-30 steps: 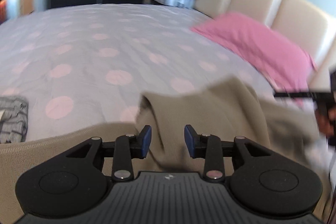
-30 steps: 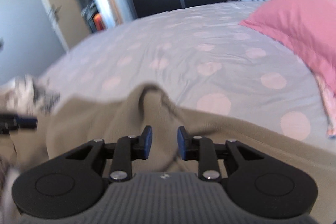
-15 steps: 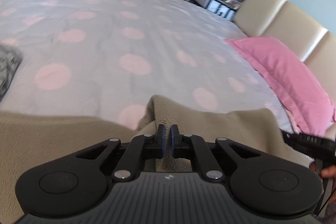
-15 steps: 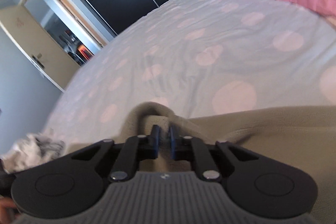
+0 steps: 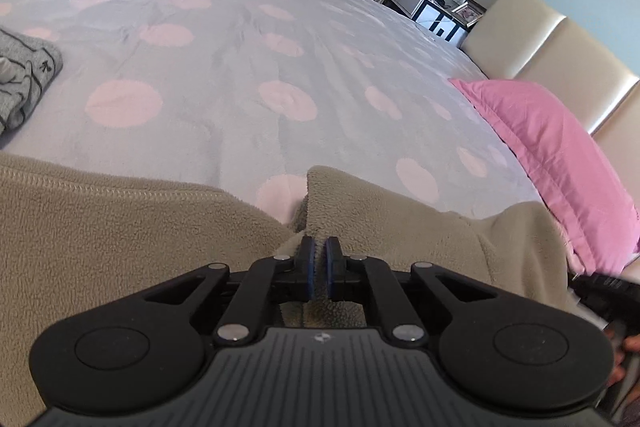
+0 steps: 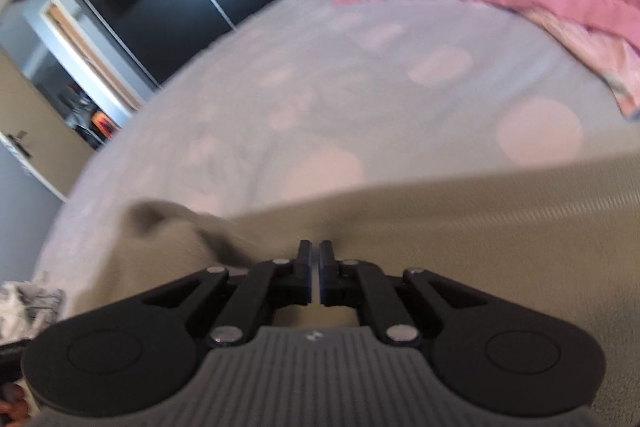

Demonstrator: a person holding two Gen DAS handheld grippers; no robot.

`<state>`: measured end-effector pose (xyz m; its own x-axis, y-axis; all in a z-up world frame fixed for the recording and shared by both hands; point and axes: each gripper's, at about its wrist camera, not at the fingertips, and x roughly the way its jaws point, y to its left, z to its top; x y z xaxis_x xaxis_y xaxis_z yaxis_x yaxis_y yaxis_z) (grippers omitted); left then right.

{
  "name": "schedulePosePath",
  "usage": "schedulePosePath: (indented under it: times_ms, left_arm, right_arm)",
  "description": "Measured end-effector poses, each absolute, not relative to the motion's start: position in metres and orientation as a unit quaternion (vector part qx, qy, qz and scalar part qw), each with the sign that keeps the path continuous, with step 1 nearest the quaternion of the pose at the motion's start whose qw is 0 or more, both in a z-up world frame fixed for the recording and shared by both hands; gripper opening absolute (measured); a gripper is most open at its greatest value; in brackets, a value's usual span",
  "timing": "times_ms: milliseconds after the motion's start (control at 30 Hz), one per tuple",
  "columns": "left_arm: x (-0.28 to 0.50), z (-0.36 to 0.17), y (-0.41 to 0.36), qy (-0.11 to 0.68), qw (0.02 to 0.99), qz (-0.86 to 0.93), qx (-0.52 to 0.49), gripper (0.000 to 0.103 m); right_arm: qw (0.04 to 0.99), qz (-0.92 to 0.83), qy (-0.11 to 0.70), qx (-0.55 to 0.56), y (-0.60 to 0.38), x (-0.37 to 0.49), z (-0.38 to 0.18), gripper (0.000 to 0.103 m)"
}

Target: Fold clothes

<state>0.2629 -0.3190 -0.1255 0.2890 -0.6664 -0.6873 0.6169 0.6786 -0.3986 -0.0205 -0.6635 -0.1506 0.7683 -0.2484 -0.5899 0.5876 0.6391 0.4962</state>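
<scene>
My left gripper (image 5: pixel 319 254) is clenched on a ridge of the fleece (image 5: pixel 120 227); my right gripper (image 6: pixel 315 254) pinches its edge. The fleece lies on the bedspread (image 5: pixel 240 75), pillow (image 5: pixel 560 155) at two o'clock.

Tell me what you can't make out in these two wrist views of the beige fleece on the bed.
- Beige fleece: type and full shape; both views cut it off at the edges.
- Right gripper: motion blur hides whether cloth sits between its fingers.
- Grey striped garment: left wrist view crops it at the left edge.
</scene>
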Motion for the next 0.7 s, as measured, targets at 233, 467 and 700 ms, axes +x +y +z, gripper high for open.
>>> schedulePosePath:
  times_ms: [233,467,700]
  left_arm:
    - [0.257,-0.117,-0.329,0.437,0.808,-0.394,0.017,0.004]
    - [0.257,-0.118,-0.329,0.438,0.807,-0.396,0.018,0.004]
    - [0.260,-0.118,-0.325,0.442,0.804,-0.397,0.005,0.004]
  right_arm:
    - [0.915,-0.192,0.242,0.259,-0.633,0.023,-0.102,0.025]
    - [0.910,-0.174,0.347,0.145,-0.597,0.066,-0.121,0.036]
    - [0.919,-0.197,0.306,0.152,-0.597,0.043,-0.135,0.005]
